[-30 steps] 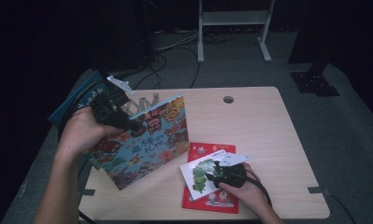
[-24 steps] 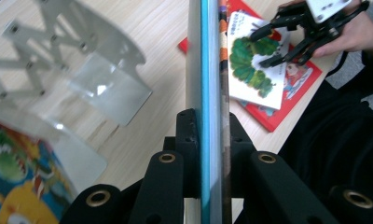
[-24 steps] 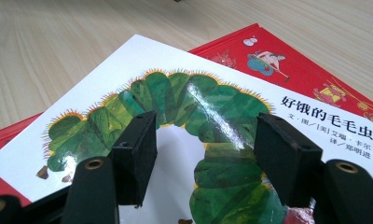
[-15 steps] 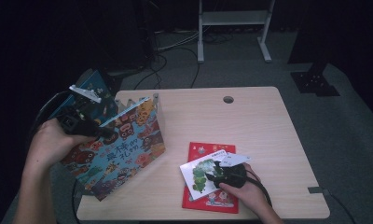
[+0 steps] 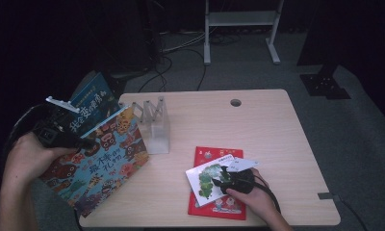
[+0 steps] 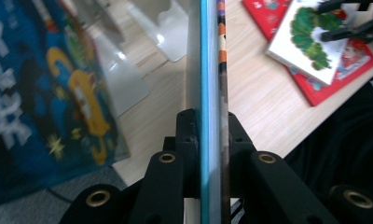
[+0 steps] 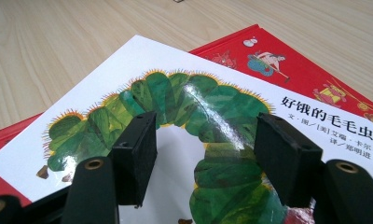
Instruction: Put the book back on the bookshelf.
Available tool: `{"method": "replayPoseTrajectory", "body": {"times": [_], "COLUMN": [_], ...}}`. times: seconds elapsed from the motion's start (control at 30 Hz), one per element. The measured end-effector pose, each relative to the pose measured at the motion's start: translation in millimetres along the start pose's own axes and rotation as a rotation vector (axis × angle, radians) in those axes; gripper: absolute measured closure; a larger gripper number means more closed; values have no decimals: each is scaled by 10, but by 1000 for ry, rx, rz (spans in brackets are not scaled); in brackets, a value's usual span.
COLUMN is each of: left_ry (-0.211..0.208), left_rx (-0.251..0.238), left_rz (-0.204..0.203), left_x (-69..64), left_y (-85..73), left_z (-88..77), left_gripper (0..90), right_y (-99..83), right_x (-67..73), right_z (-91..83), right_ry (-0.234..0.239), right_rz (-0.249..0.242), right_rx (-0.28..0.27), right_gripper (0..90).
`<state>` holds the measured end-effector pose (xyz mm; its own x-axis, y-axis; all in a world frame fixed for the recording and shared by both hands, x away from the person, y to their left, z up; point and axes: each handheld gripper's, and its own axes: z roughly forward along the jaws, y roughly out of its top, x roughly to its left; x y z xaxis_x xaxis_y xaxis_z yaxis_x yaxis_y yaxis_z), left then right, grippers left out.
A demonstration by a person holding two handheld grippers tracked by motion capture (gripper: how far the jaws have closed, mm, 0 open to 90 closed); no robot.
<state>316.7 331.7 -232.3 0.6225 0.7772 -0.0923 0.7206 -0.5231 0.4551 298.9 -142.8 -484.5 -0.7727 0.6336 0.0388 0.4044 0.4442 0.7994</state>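
Currently the left tool [image 5: 80, 143] is clamped on the edge of a colourful monster picture book [image 5: 101, 163], held tilted over the worktop's [image 5: 277, 130] left edge, just beside a clear plastic book stand [image 5: 154, 127]. The right tool [image 5: 224, 175] rests on a white caterpillar book [image 7: 184, 107], jaws slightly parted and gripping nothing, atop a red book [image 5: 219, 209] near the front edge.

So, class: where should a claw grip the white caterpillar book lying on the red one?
Probably the caterpillar book's left corner in the high view, from the left: it lies flat, but that corner juts past the red book, leaving room beneath for one jaw.
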Motion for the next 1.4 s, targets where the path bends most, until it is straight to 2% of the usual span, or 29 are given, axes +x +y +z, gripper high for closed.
{"method": "replayPoseTrajectory", "body": {"times": [0.1, 0.33, 0.57, 0.8, 1.03, 1.27, 1.4], "left_ry": [37, 85, 110, 143, 137, 131, 131], "left_rx": [10, 9, 1, -10, -14, -24, -27], "left_rz": [-25, -93, -130, -175, -188, -199, -203], "left_x": [38, 151, 222, 271, 302, 322, 330], "left_y": [-33, -72, -78, -13, 30, -70, -75], "left_z": [-2, 24, 0, 27, 40, -9, -12], "left_gripper": [803, 804, 804, 804, 804, 804, 804], "right_y": [0, -1, -1, -1, -3, -5, -5], "right_x": [1, 0, 2, 1, 3, 4, 5], "right_z": [-1, 0, 1, 1, -2, -6, -6], "right_ry": [-1, 0, -1, -2, -3, -3, -4], "right_rz": [0, 0, 1, -1, -1, 0, 1], "right_rx": [0, 0, -2, -3, -2, -2, -2], "right_gripper": [381, 381, 381, 381, 381, 381, 381]}}
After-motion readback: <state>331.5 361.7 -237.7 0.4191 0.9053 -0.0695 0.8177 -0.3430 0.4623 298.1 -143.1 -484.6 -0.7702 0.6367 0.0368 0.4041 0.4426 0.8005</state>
